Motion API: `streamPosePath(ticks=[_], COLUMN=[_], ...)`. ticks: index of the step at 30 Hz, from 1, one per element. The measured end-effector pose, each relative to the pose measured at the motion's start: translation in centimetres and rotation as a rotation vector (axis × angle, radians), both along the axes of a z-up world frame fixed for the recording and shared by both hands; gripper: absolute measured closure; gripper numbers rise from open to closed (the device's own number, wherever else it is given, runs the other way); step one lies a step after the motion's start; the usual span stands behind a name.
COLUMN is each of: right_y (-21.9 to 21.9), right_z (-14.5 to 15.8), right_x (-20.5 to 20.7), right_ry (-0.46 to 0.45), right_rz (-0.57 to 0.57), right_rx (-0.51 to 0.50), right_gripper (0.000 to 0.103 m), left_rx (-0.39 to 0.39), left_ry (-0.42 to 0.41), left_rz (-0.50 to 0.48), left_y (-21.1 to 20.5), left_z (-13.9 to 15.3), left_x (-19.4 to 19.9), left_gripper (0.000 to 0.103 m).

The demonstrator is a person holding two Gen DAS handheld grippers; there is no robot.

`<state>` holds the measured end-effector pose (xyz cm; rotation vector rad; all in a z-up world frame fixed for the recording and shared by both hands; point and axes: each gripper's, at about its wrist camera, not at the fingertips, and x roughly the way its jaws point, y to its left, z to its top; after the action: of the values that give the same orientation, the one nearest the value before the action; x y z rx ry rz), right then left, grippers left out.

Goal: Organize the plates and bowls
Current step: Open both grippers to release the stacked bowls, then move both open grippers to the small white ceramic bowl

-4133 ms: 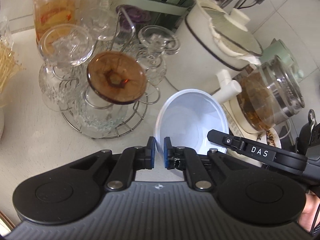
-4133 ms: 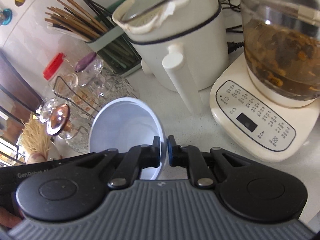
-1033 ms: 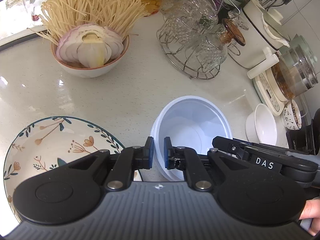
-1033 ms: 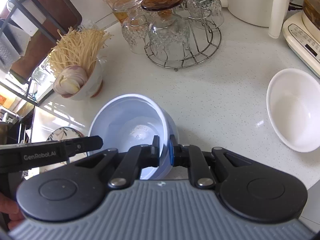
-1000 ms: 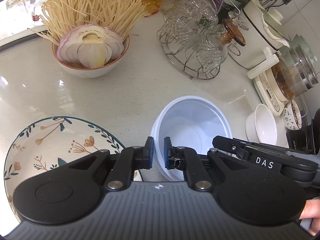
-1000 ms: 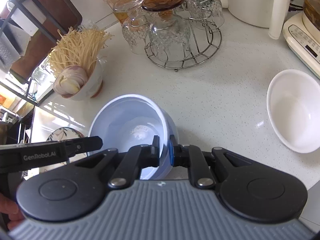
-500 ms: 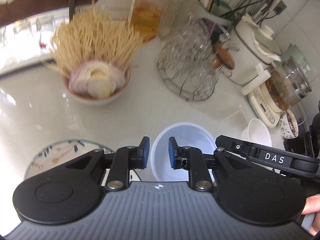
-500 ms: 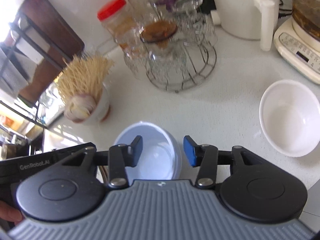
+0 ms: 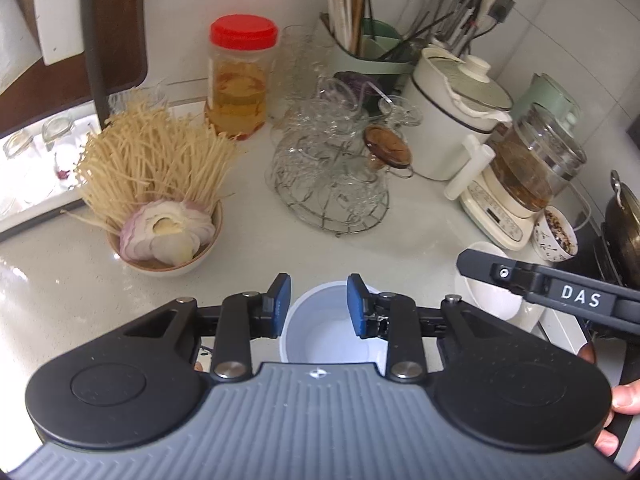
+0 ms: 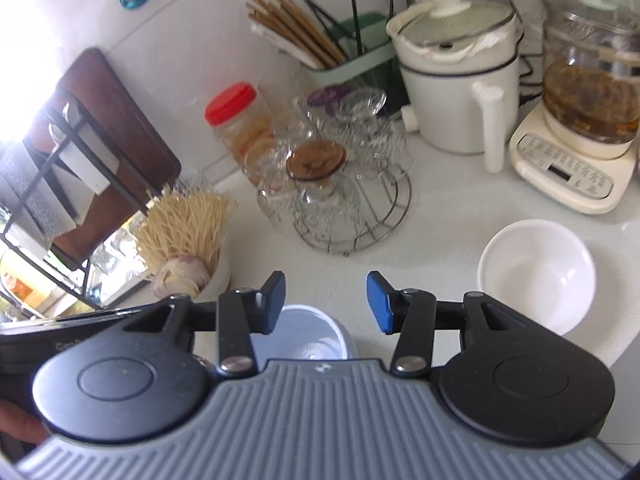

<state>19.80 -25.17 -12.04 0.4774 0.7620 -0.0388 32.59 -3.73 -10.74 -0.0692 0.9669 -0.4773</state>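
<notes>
A pale blue plastic bowl (image 9: 324,328) stands on the white counter just below my left gripper (image 9: 319,306), which is open and raised above it. The bowl also shows in the right wrist view (image 10: 308,336), low behind my open right gripper (image 10: 326,304), which is empty. A small white bowl (image 10: 536,272) sits on the counter to the right; in the left wrist view (image 9: 488,300) it is partly hidden by the right gripper's arm. The floral plate is hidden under my left gripper.
A bowl of noodles and sliced onion (image 9: 164,216) stands at left. A wire rack of glass cups (image 9: 332,176), a red-lidded jar (image 9: 240,76), a white pot (image 9: 452,116), a glass kettle on its base (image 10: 580,120) and a patterned cup (image 9: 556,236) crowd the back.
Both grippers have opened and let go of the pale blue bowl, which now rests on the counter. Both have lifted and pulled back from it.
</notes>
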Motion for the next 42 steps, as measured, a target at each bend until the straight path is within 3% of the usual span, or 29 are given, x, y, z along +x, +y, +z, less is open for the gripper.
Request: streamPosePath(ticks=[32, 42], right_y=[-4.6, -6.2], right_z=[1.8, 1.1], right_x=[-6.8, -8.4], right_ry=[-0.057, -0.036], right_rz=[-0.207, -0.263], right_rx=[-0.071, -0.065], right_gripper=[0.054, 0.054], left_rx=[-0.049, -0.047], left_ry=[-0.033, -0.023], left_rz=[-0.201, -0.248], left_y=[-6.7, -8.9], left_z=[1.9, 1.4], left_x=[-3.1, -3.7], left_gripper=[0.066, 0.059])
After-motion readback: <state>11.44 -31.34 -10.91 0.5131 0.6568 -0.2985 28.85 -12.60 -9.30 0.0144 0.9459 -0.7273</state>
